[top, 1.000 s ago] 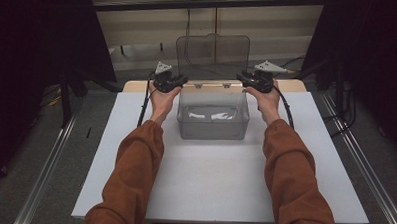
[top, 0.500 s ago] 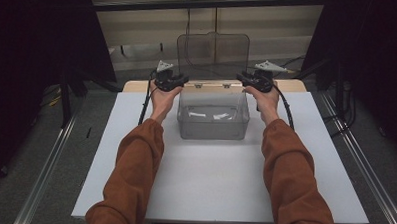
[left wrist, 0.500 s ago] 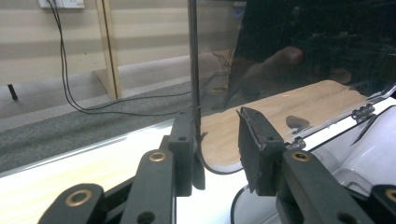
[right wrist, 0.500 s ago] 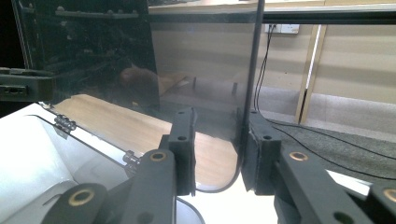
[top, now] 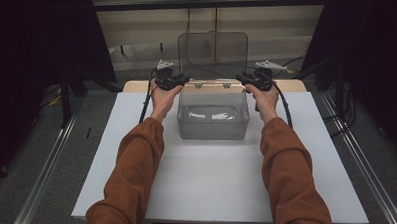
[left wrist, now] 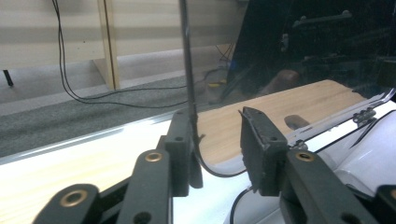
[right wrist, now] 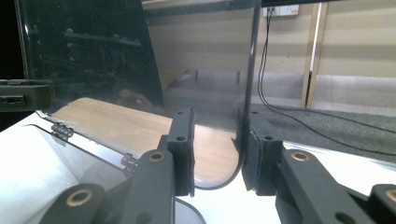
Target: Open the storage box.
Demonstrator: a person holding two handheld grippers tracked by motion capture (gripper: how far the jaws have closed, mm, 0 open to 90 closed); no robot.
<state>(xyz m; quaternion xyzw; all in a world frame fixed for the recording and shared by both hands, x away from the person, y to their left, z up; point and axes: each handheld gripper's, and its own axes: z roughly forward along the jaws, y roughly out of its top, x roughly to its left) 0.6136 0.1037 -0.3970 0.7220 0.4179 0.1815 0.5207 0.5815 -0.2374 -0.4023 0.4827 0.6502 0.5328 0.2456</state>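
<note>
White board [top: 219, 183] covers the table from my side outward, with a strip of bare wood [top: 137, 86] past its far end, grey carpet on both flanks and dark curtains closing in the corners. Dead centre on the board sits a clear plastic box [top: 212, 120], and its see-through lid [top: 212, 55] is standing straight up from the far rim, hinged there.

My left gripper [top: 175, 80] is up at the lid's left edge, my right gripper [top: 250, 80] at its right edge, so the lid stands between the two tools and the open box lies just below and between my hands. Both orange sleeves [top: 134, 175] reach forward on either side of the box.

Along the left gripper's [left wrist: 217, 144] own camera, the lid's edge [left wrist: 187, 60] runs down as a thin dark line right against the left-hand pad, and the lid's rounded lower corner curves across the gap below. The other pad stands off from the panel, so these jaws are spread, not pinching. A hinge [left wrist: 364, 115] shows at the far right.

From the right gripper [right wrist: 217, 149], it's the mirror of that: the lid edge [right wrist: 252, 60] drops down onto the right-hand pad, the left-hand pad sits apart from it, the jaws again spread with the rounded corner in the gap. Small hinges [right wrist: 61, 129] show along the box rim to the left. Through the panel I see wood and cables [right wrist: 268, 70] on the back wall.
</note>
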